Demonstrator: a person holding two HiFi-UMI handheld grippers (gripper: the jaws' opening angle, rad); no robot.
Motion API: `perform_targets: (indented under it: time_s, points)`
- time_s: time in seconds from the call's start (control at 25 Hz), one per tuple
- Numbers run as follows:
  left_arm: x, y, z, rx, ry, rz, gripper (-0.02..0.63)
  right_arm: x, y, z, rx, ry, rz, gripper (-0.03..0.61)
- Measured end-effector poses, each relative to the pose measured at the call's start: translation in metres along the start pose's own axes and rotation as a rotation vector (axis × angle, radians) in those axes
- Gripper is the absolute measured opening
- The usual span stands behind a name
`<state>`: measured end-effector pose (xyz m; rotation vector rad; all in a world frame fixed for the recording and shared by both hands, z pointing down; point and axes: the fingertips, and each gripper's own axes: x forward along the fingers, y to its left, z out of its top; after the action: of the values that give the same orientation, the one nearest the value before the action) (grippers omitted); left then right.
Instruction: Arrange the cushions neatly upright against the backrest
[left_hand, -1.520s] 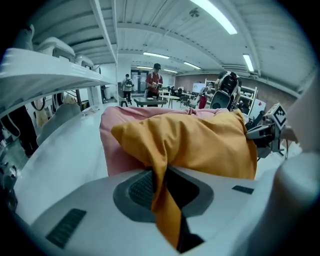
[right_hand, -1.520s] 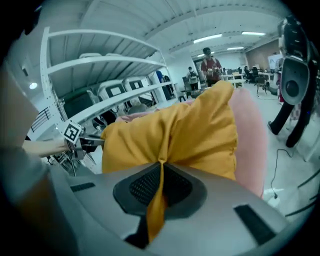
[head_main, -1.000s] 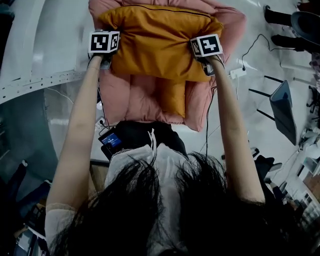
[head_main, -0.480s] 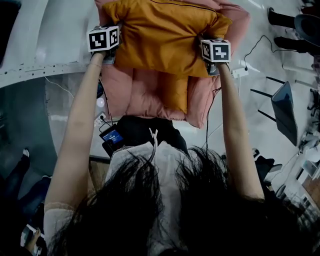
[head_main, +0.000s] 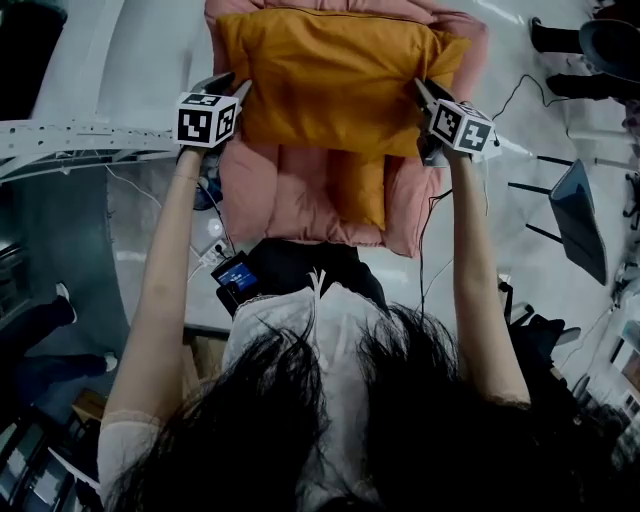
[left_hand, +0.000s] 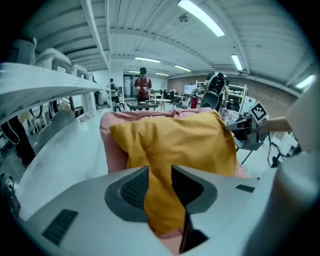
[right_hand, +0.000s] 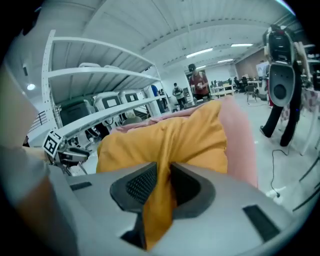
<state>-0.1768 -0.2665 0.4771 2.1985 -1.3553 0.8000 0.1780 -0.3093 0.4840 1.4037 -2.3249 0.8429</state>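
Note:
A large orange cushion (head_main: 335, 80) leans against the backrest of a pink armchair (head_main: 265, 190). A smaller orange cushion (head_main: 358, 190) lies on the seat below it. My left gripper (head_main: 228, 88) is at the big cushion's lower left corner. Its jaws have just been opening, and the orange fabric (left_hand: 160, 200) hangs loosely between them. My right gripper (head_main: 425, 95) is at the lower right corner. Its jaws have also just been opening, though the fabric (right_hand: 161, 200) still looks pinched between its pads.
A white shelving rack (head_main: 90, 140) runs along the left. Cables and a power strip (head_main: 490, 140) lie on the floor to the right, near a dark chair (head_main: 580, 215). A dark device (head_main: 238, 277) hangs at my waist. People stand far off (left_hand: 143, 85).
Both grippers have drawn back toward me in the head view, and the right one has rolled. The big cushion now stands squarer against the backrest. The left jaws have parted.

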Motion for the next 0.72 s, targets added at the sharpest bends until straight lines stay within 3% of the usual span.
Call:
perform_targets:
  time_s: [0.2, 0.36, 0.52, 0.72]
  points:
    - [-0.019, -0.050, -0.009, 0.055, -0.023, -0.097, 0.132, -0.045, 0.004, -0.001, 0.059, -0.086, -0.037, 0.098]
    - [-0.025, -0.087, -0.032, 0.093, -0.013, -0.179, 0.132, -0.074, 0.025, -0.030, 0.050, -0.093, -0.033, 0.106]
    - [-0.025, -0.122, -0.067, 0.144, 0.038, -0.250, 0.132, -0.092, 0.049, -0.079, 0.058, -0.046, -0.017, 0.145]
    - [-0.011, -0.164, -0.119, 0.194, 0.128, -0.356, 0.132, -0.096, 0.071, -0.171, 0.105, 0.074, -0.032, 0.211]
